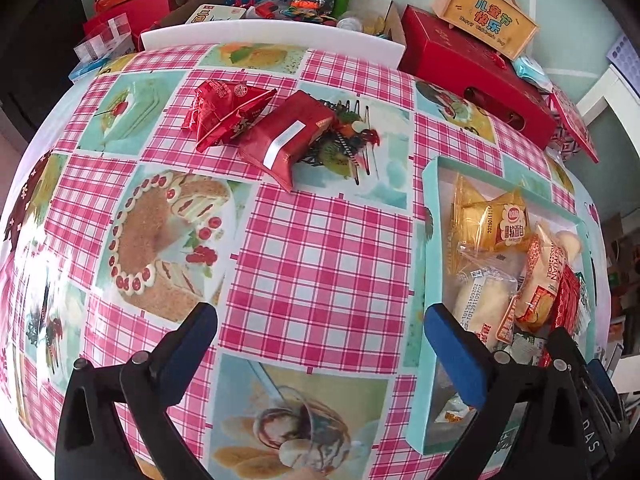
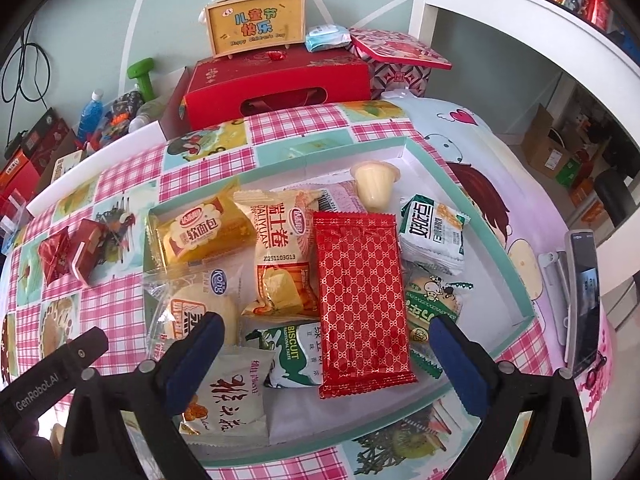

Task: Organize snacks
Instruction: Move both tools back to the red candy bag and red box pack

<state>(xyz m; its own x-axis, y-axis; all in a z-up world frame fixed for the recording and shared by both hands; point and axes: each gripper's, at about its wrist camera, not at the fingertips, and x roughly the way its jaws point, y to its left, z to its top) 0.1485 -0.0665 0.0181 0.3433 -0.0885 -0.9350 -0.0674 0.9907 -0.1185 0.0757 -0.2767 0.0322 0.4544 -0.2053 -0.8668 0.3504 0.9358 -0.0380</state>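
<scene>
Pink-checked cloth is covering the worktop [image 1: 320,264]. Nearest, the left tongs [image 1: 320,332] are hanging over bare cloth with jaws standing wide apart, nothing between them. The right tongs [image 2: 324,340] are likewise gaping, hovering above the teal-rimmed tray [image 2: 516,256] by the worktop's right edge, where the snacks are lying: a red patterned packet [image 2: 362,300], a yellow bread packet [image 2: 200,236], a jelly cup [image 2: 374,184]. Farther off, two red packets [image 1: 256,128] are sitting together toward the far edge, well apart from the tray. Beyond them a red gift box [image 2: 280,84] is standing.
</scene>
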